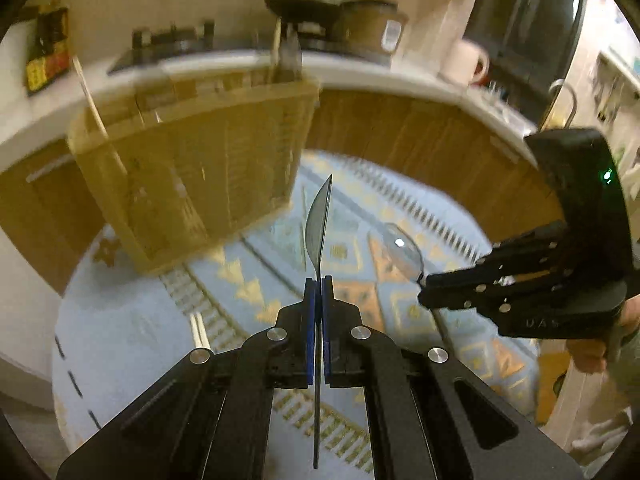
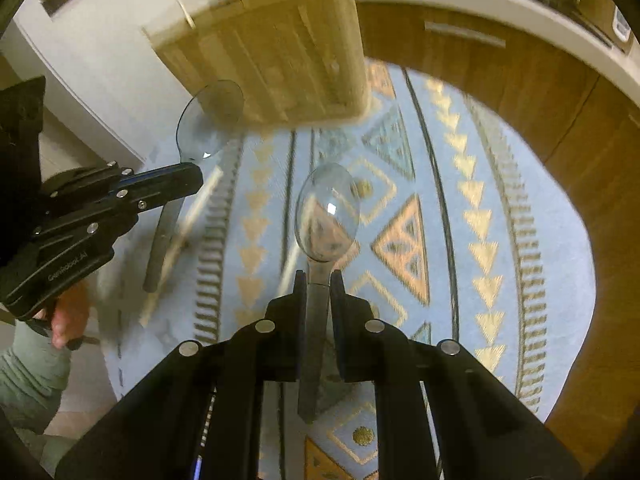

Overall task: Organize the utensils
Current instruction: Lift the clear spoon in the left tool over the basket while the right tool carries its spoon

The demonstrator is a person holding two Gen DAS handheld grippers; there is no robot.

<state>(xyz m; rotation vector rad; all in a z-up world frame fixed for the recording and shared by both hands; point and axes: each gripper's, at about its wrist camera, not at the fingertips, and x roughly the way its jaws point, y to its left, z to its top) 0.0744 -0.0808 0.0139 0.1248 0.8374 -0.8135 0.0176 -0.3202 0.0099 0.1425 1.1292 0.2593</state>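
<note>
My left gripper [image 1: 319, 285] is shut on the handle of a clear plastic spoon [image 1: 319, 220], which I see edge-on with its bowl pointing away. In the right wrist view the same left gripper [image 2: 197, 178] comes in from the left, that spoon's bowl [image 2: 210, 120] up and its handle hanging below. My right gripper [image 2: 319, 280] is shut on a second clear spoon [image 2: 328, 212], bowl forward. From the left wrist view the right gripper [image 1: 423, 285] holds it at the right. A slatted bamboo utensil box [image 1: 192, 160] [image 2: 272, 52] stands blurred beyond both spoons.
Both spoons hang above a round blue patterned cloth [image 1: 132, 344] [image 2: 452, 184]. Pale sticks [image 2: 188, 216] lie on it at the left. A thin stick [image 1: 96, 108] stands in the box. Wooden cabinets [image 2: 560, 120], a white counter [image 1: 360, 68] and a mug [image 1: 466, 62] lie behind. A hand [image 2: 68, 312] grips the left handle.
</note>
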